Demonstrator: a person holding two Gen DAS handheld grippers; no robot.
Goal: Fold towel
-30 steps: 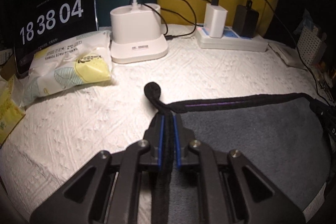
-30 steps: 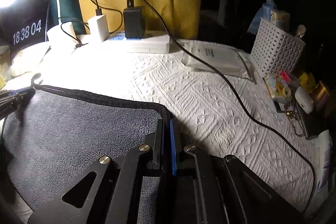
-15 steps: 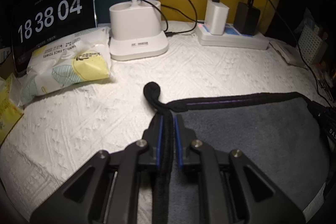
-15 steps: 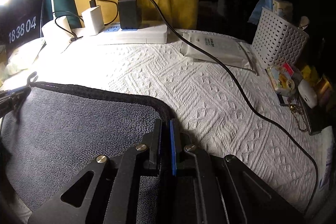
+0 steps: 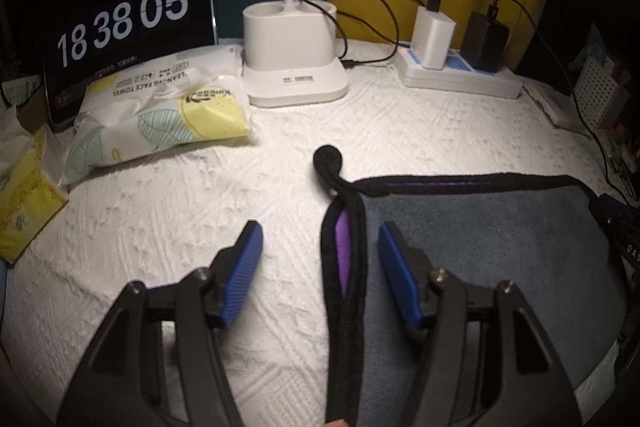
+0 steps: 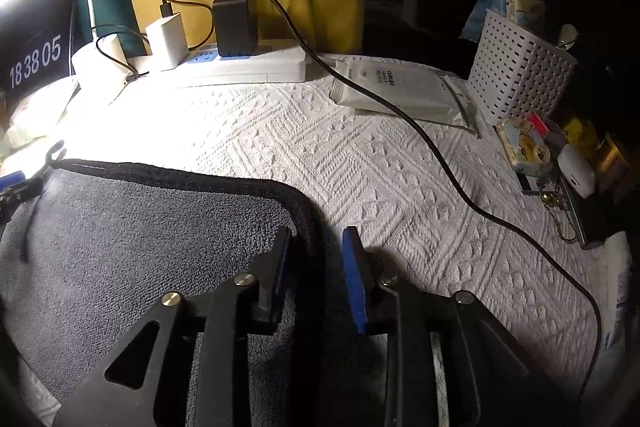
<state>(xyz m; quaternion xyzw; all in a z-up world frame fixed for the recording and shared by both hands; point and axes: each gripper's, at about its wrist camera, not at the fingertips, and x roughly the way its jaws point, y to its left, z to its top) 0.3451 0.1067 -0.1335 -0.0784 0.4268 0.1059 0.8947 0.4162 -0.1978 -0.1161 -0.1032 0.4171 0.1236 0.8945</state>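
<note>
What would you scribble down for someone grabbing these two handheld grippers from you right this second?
Left gripper: open, straddling the towel's black-edged left border, pads not touching it.
Right gripper: open, straddling the towel's right border near its far corner.
The grey towel lies flat on the white bedspread, its hanging loop pointing toward the lamp base.
Done: one fold seems laid, purple underside peeking at the left edge.
Left: probably regrip and fold again, if needed.
</note>
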